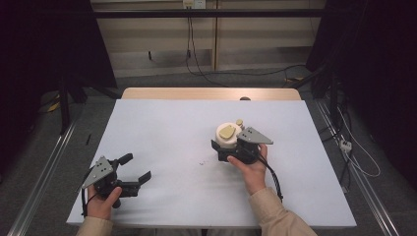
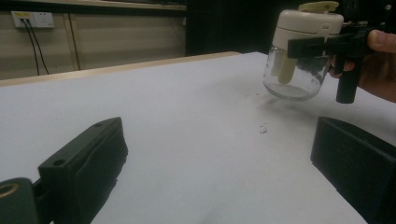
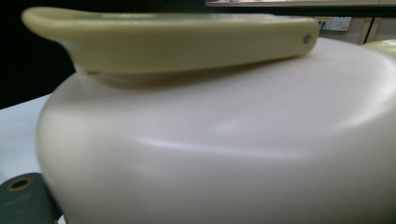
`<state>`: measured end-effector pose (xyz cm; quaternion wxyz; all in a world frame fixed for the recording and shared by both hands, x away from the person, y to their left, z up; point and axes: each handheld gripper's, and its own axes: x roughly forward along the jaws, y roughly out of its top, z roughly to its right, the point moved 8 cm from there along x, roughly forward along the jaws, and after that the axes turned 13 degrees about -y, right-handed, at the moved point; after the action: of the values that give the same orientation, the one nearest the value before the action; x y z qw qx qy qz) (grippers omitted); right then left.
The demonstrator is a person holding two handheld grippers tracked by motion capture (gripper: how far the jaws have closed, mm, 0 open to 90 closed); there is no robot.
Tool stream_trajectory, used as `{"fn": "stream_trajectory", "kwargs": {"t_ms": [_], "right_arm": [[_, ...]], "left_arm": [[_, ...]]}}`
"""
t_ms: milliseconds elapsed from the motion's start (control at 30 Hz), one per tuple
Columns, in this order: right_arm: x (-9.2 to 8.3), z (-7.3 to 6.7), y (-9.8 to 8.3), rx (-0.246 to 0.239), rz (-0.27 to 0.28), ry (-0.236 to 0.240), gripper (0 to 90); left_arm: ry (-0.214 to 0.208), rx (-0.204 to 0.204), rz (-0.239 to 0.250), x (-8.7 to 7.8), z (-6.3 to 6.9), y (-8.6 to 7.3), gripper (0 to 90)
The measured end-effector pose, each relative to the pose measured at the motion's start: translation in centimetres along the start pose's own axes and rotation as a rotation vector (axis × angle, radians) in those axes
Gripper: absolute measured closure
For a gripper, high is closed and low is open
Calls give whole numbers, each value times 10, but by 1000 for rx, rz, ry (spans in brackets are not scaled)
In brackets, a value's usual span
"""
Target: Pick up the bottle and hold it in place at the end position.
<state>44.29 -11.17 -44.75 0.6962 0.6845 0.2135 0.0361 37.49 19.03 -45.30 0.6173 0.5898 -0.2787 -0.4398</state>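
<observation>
Above white table [image 1: 162, 128], right gripper [image 1: 231, 147] jaws clamp the jar [image 2: 299, 51].

In the right gripper view the jar's cream lid [image 3: 224, 140] ran past the edges, hiding the glass below; small specks [image 2: 264, 129] on the table were perhaps crumbs.

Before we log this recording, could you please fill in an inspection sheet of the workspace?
Surface: white table, a few small crumbs.
Job's things: glass jar with cream lid, lifted off the table.
Clutter: nothing seen.
Grippers: right gripper shut on the jar; left gripper open, jaws apart, holding nothing.
Cables: black cable trailing from right gripper.
Surroundings: wall socket, floor cables.
</observation>
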Motion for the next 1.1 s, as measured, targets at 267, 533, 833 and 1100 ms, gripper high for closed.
{"fn": "stream_trajectory", "kwargs": {"t_ms": [267, 533, 833, 1100], "right_arm": [[6, -2, 0, 2, -3, 3, 64], [13, -6, 1, 17, -3, 10, 64], [19, -8, 1, 17, -5, 11, 64], [25, -8, -1, 19, -5, 9, 64]], "left_arm": [[9, 9, 1, -3, -2, 1, 30], [5, 4, -3, -3, -1, -1, 30], [5, 5, -8, -3, -1, -2, 30], [3, 2, -7, -3, -1, -2, 30]]}}
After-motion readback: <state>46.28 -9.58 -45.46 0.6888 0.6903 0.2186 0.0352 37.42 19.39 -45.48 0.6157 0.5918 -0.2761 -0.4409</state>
